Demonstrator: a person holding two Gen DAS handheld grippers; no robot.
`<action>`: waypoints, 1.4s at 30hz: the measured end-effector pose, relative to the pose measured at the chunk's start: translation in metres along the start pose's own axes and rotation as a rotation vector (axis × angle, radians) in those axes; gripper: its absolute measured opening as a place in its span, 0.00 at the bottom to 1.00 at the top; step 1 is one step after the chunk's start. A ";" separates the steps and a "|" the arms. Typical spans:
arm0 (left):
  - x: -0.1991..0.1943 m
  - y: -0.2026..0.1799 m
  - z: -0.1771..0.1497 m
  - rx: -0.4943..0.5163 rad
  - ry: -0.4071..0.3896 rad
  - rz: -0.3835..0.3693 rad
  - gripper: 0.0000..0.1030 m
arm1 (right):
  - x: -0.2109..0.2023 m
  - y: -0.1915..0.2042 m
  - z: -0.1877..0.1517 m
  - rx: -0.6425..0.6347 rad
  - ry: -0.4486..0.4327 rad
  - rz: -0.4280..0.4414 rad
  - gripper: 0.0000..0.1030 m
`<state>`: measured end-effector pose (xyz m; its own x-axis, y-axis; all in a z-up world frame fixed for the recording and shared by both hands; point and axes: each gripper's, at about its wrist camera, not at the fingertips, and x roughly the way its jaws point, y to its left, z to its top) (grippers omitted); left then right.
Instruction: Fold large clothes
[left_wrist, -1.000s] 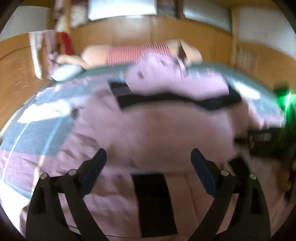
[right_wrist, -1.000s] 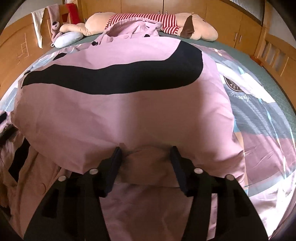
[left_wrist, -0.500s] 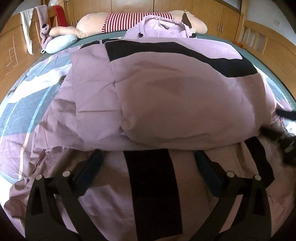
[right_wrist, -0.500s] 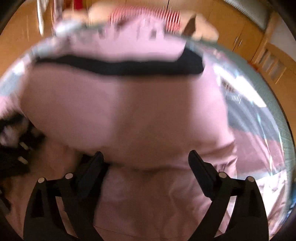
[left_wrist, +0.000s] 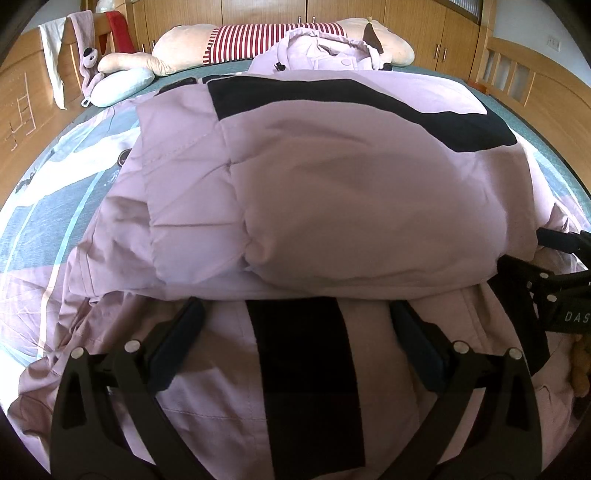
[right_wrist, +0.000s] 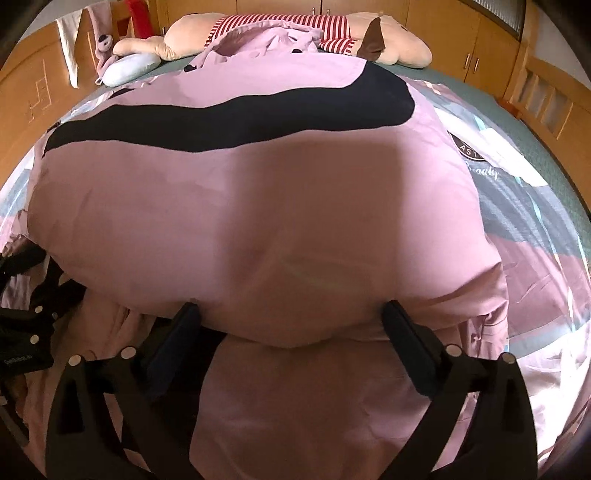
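A lilac padded jacket with a black band lies folded over itself on the bed, hood at the far end. My left gripper hangs open over the jacket's lower layer, just short of the folded edge, with nothing pinched. My right gripper has its jaws opening wide. The puffy fold of the jacket bulges between the fingers, and the pads do not press on it. Each gripper shows at the other view's edge: the right gripper and the left gripper.
A striped plush toy and a pale blue neck pillow lie at the bed's far end. Wooden bed rails and wardrobes ring the bed. Cloths hang over a chair at far left. The patterned sheet shows bare on both sides.
The right gripper's jaws have spread from a narrow hold on a tuck of the jacket's edge and let it go. The left gripper stayed open, and its view tipped down and settled.
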<state>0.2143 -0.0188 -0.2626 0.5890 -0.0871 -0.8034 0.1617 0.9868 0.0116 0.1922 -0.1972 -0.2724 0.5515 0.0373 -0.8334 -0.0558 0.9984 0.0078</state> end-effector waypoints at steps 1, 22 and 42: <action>-0.003 0.000 0.000 -0.004 -0.008 0.007 0.98 | 0.001 0.000 0.001 -0.004 0.002 0.002 0.99; -0.003 -0.004 -0.004 -0.002 0.011 -0.031 0.98 | -0.040 -0.011 0.016 0.022 -0.191 -0.089 0.90; -0.005 -0.006 -0.004 -0.003 0.006 -0.033 0.98 | -0.004 -0.048 -0.001 0.152 -0.026 -0.099 0.97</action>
<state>0.2070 -0.0241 -0.2617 0.5782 -0.1189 -0.8072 0.1784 0.9838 -0.0172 0.1915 -0.2454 -0.2702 0.5695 -0.0621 -0.8196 0.1248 0.9921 0.0115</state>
